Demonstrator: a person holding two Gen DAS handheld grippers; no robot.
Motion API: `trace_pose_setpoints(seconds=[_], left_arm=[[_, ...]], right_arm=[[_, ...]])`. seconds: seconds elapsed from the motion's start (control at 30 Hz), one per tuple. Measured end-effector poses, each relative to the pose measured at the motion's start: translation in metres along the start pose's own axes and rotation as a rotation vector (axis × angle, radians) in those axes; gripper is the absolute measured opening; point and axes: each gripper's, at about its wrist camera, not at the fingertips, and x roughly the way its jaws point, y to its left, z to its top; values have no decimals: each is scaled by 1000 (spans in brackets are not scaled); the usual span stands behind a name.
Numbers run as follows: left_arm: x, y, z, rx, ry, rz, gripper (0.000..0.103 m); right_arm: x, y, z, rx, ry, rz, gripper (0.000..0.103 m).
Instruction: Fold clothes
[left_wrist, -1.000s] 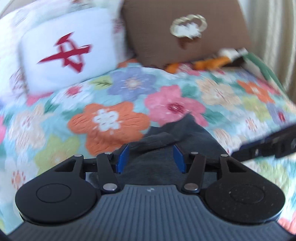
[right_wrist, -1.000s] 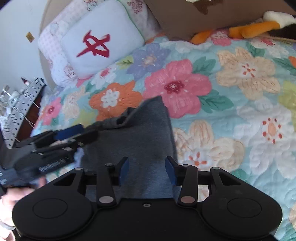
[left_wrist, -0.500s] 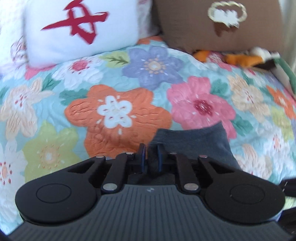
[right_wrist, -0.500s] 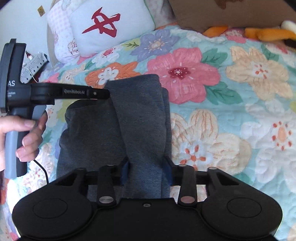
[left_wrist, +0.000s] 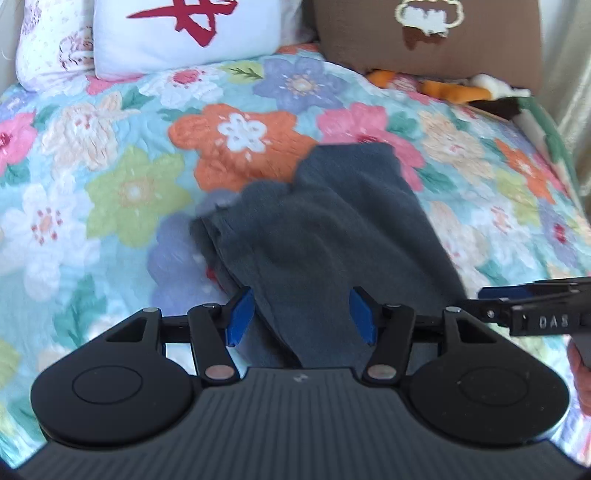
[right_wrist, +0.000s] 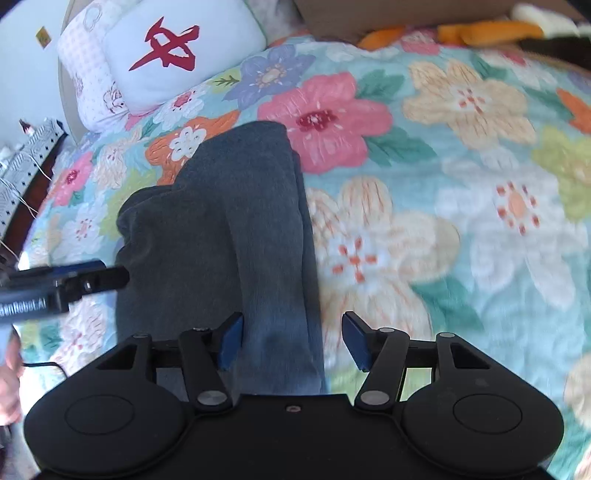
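Left wrist view: left gripper (left_wrist: 301, 317) jaws opening, blue pads (left_wrist: 241, 315) clear of the cloth on both sides. Dark grey garment (left_wrist: 325, 229) lies folded lengthwise on the floral quilt (left_wrist: 110, 192), its near end between the pads but not pinched. Right gripper (left_wrist: 495, 295) pokes in from the right edge, beside the garment's right side; a bit of hand (left_wrist: 580, 369) shows below it. White cushion with red mark (left_wrist: 184, 29) and brown cushion (left_wrist: 428, 37) sit along the quilt's far edge, an orange soft toy (left_wrist: 443, 90) just in front of the brown one.

Right wrist view: right gripper (right_wrist: 291, 341) jaws also opening, garment (right_wrist: 221, 229) strip between the pads, left pad close to it, right pad well off. Left gripper (right_wrist: 96, 275) comes in from the left edge, near the garment's left side. Quilt (right_wrist: 461, 184) blurred on the right.
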Motion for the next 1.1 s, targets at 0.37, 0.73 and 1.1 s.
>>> trace_pose_setpoints(seconds=[0.37,0.73,1.1], left_arm=[[-2,-23,-33,58,-48,18,7],[-1,-3,-65,-20,-30,33,15],[-8,12,-71,-123,-21,-52,41]], right_arm=[[7,-36,-48,225,-133,178,18],[-5,12,-51,-225,-123,-331,8],[-2,-1,-33,5,-262,129,55]])
